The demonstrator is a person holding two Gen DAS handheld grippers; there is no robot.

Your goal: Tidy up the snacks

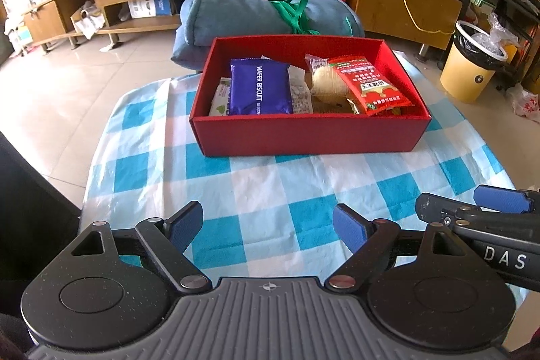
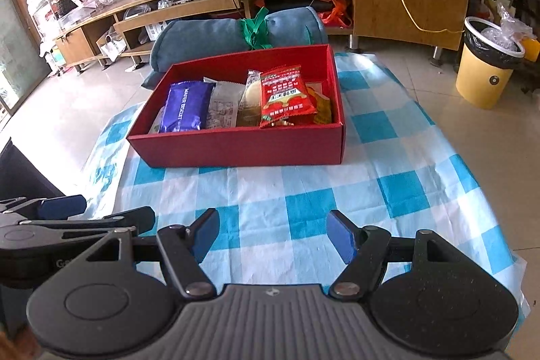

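Red box (image 1: 303, 134) looks full, packets piled loose. Both grippers, left (image 1: 268, 230) and right (image 2: 273, 233), have fingers wide apart, holding nothing. I risk snagging the red packet (image 1: 368, 83) or shoving the box across the counter (image 1: 270, 184).

The purple snack packet (image 1: 259, 86) in the red box (image 1: 303, 134) reads "WAFER BISCUIT". The right claw (image 1: 472, 208), seen from the left wrist view, bears the letters "DAS". Print on the red packet (image 1: 368, 83) is too small to read.

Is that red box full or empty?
Fairly full: the red box holds a purple wafer packet, a red packet and other snacks.
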